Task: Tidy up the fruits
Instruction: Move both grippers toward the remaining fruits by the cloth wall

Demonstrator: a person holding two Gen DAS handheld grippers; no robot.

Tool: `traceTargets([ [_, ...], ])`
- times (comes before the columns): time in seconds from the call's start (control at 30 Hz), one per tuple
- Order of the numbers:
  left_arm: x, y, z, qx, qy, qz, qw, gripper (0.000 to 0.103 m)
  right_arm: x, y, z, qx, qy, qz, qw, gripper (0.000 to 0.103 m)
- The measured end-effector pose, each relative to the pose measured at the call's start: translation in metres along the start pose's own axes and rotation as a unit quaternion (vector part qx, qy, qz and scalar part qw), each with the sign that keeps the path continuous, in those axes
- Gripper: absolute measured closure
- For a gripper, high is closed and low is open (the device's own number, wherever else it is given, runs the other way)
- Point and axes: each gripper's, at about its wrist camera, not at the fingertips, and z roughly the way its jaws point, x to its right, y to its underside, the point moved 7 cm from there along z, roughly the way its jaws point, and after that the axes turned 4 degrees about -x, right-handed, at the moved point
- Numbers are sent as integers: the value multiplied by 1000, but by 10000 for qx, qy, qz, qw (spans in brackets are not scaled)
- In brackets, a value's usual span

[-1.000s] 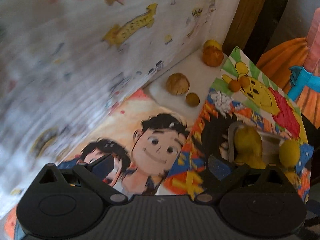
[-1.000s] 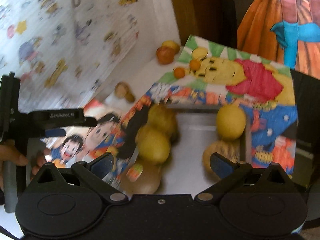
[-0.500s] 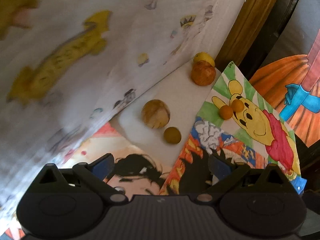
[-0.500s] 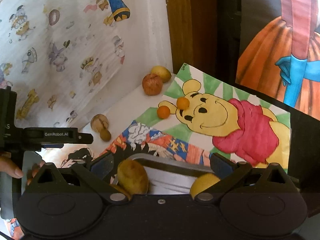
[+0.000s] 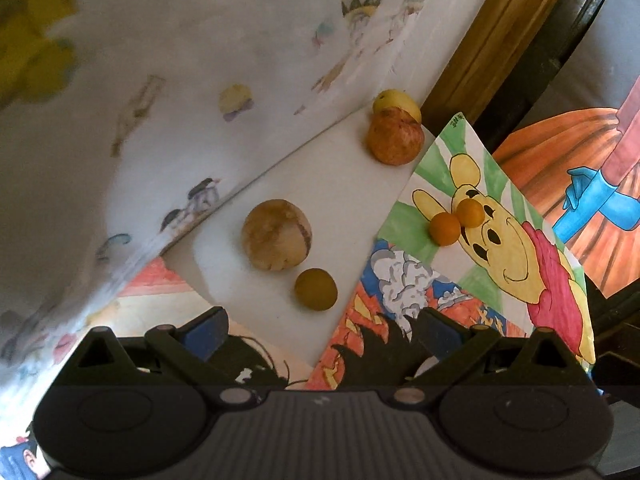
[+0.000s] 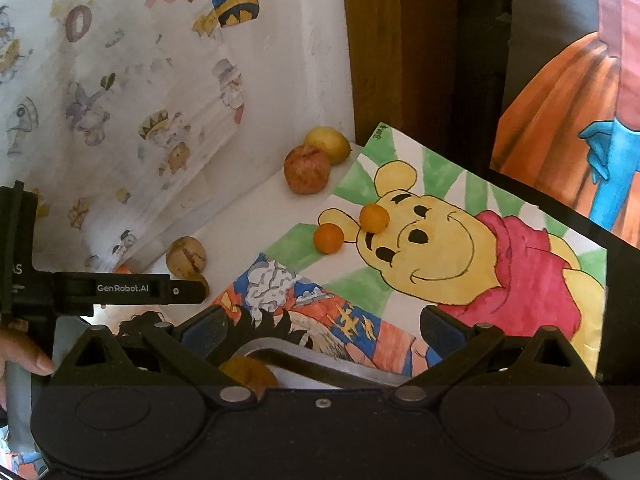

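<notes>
Metal tray (image 6: 320, 364) with fruit (image 6: 248, 372): right-wrist view only.

White surface (image 5: 320, 184); loose fruits (image 5: 276, 240); overlapping cartoon drawings (image 6: 460, 240)

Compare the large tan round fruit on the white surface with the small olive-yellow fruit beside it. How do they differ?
The large tan round fruit is much bigger than the small olive-yellow round fruit. The tan one is pale, mottled and marked with a dark curved line; the olive-yellow one is darker and plain. The tan one lies nearer the patterned cloth. Both are round and rest on the white surface, close together.
</notes>
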Motion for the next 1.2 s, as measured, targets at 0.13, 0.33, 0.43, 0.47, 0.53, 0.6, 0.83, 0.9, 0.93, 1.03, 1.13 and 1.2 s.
traceTargets([
  [0.13, 1, -5, 6, -2, 38, -49, 10000, 1, 4, -10, 16, -43, -7, -66, 10000, 1],
  [0.33, 4, -8, 15, -75, 125, -24, 9999, 1, 15, -27, 36, -62, 10, 12, 10000, 1],
  [0.43, 4, -7, 19, -144, 201, -111, 9996, 1, 18, -34, 44, -58, 11, -9, 10000, 1],
  [0.47, 5, -7, 20, -163, 235, -142, 9995, 1, 19, -36, 47, -58, 5, -5, 10000, 1],
  [0.53, 6, -7, 22, -198, 290, -184, 9992, 1, 20, -39, 51, -67, 3, 20, 10000, 1],
  [0.6, 8, -6, 24, -248, 347, -214, 9989, 1, 22, -41, 55, -72, -5, 46, 10000, 1],
  [0.83, 14, -7, 32, -247, 464, -224, 9984, 1, 26, -44, 71, -160, -43, 65, 9998, 1],
  [0.9, 14, -8, 33, -238, 483, -259, 9982, 1, 28, -45, 75, -183, -38, 109, 9998, 1],
  [0.93, 14, -8, 34, -221, 490, -260, 9982, 1, 29, -45, 77, -192, -42, 145, 9997, 1],
  [1.03, 14, -10, 35, -205, 520, -243, 9981, 1, 31, -48, 83, -212, -77, 219, 9995, 1],
  [1.13, 14, -11, 35, -180, 567, -240, 9979, 1, 33, -52, 91, -243, -73, 208, 9995, 1],
  [1.2, 14, -11, 35, -161, 592, -229, 9978, 1, 34, -56, 98, -256, -91, 204, 9994, 1],
])
